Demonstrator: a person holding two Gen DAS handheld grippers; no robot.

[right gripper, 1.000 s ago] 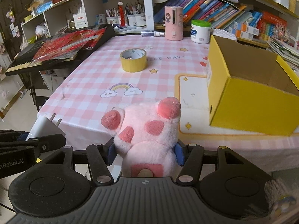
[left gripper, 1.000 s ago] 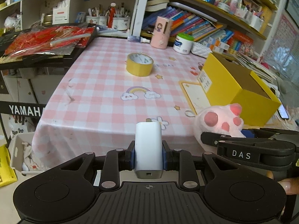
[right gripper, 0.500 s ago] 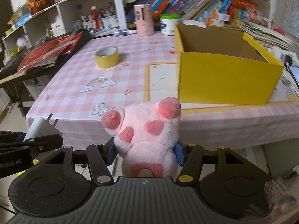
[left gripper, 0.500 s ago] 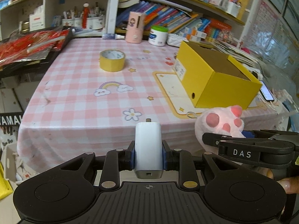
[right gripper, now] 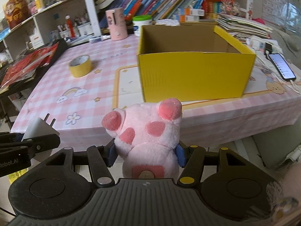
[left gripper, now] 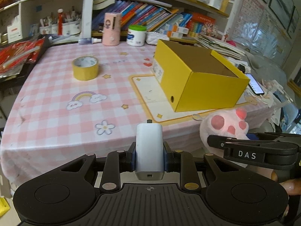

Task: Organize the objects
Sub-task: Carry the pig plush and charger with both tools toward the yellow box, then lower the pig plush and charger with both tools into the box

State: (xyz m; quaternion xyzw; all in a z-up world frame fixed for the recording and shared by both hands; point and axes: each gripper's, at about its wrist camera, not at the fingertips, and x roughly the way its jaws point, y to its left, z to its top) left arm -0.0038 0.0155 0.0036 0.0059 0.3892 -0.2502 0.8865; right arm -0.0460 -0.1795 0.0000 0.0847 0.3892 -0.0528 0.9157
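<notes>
Right wrist view: my right gripper [right gripper: 146, 155] clamps the pink plush paw toy [right gripper: 148, 137], my left gripper [left gripper: 149, 157] pinches the white plug-in charger block [left gripper: 149, 150], both short of the table edge; I'd lift each clear over the open yellow cardboard box [right gripper: 193, 75] rim before releasing

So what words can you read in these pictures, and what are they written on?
"DAS": on the right gripper, its black arm in the left wrist view.
"Robot.AI", start cut off: on the left gripper, its black arm in the right wrist view.
"DAY", faint: printed on the pink tablecloth.
Book spines, the yellow box label and phone screen: too blurred.
</notes>
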